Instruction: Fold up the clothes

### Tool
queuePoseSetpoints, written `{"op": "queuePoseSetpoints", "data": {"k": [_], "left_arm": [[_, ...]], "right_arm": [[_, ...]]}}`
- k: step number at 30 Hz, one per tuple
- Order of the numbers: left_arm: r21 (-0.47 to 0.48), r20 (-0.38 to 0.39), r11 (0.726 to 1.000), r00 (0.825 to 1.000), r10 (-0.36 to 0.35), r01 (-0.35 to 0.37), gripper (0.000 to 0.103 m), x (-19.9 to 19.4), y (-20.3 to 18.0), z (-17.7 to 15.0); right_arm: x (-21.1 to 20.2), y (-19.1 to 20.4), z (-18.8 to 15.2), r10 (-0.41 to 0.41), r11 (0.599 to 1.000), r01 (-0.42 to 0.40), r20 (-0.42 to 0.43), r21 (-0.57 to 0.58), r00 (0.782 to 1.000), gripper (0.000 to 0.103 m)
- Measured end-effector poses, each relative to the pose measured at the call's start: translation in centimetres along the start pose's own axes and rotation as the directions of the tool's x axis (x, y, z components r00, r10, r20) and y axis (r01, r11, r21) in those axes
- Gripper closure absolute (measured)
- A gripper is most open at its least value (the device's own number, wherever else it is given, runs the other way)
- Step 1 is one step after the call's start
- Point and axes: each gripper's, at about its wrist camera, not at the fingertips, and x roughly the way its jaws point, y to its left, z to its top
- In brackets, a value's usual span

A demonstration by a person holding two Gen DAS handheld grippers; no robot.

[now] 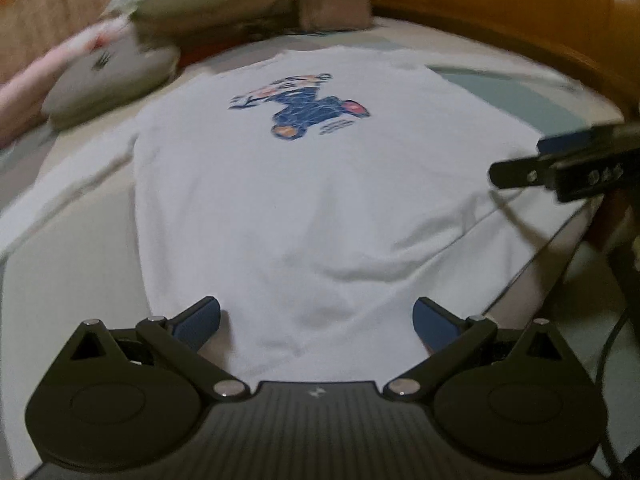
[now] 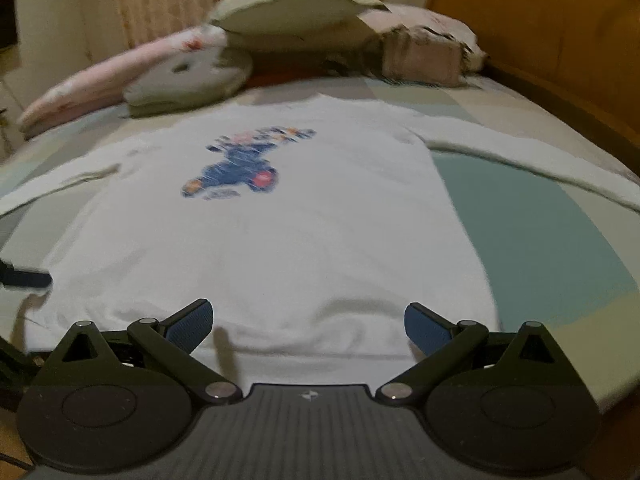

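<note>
A white long-sleeved shirt (image 1: pixel 312 200) with a blue printed figure (image 1: pixel 304 108) lies flat on the bed, hem toward me and sleeves spread out to both sides. It also shows in the right wrist view (image 2: pixel 272 248). My left gripper (image 1: pixel 316 320) is open and empty, just above the hem. My right gripper (image 2: pixel 308 324) is open and empty over the hem further right. The right gripper's fingers (image 1: pixel 560 168) reach in from the right in the left wrist view. The left gripper's fingertip (image 2: pixel 28 278) shows at the left edge of the right wrist view.
Pillows (image 2: pixel 288 12), a pink bolster (image 2: pixel 112 76) and a grey round cushion (image 2: pixel 188 76) lie at the far side of the bed. A wooden headboard (image 2: pixel 560 40) stands at the right. The sheet has a teal patch (image 2: pixel 528 240) beside the shirt. The bed's near edge (image 1: pixel 560 256) drops off at the right.
</note>
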Motion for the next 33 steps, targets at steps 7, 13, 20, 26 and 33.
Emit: {"op": "queuePoseSetpoints", "data": {"k": [7, 13, 20, 26, 33], "left_arm": [[0.016, 0.023, 0.998, 0.998, 0.065, -0.065, 0.001, -2.9, -1.1, -1.7], [0.039, 0.099, 0.997, 0.993, 0.065, -0.069, 0.001, -3.0, -1.2, 1.5], [-0.099, 0.051, 0.995, 0.999, 0.005, 0.000, 0.001, 1.4, -0.5, 1.9], [-0.078, 0.028, 0.997, 0.999, 0.015, -0.013, 0.001, 0.2, -0.6, -0.1], [-0.149, 0.019, 0.989, 1.000, 0.006, -0.003, 0.001, -1.5, 1.4, 4.3]], "right_arm": [[1.0, 1.9, -1.0, 0.007, 0.998, -0.010, -0.052, -0.066, 0.999, 0.000], [0.3, 2.5, -1.5, -0.024, 0.993, 0.018, -0.045, -0.119, 0.999, 0.000], [1.1, 1.0, 1.1, -0.025, 0.996, 0.025, -0.007, -0.087, 1.000, 0.000], [3.5, -1.3, 2.5, -0.054, 0.998, 0.055, -0.063, 0.023, 0.997, 0.000], [2.3, -2.2, 0.1, -0.036, 0.995, 0.038, -0.016, 0.092, 0.999, 0.000]]}}
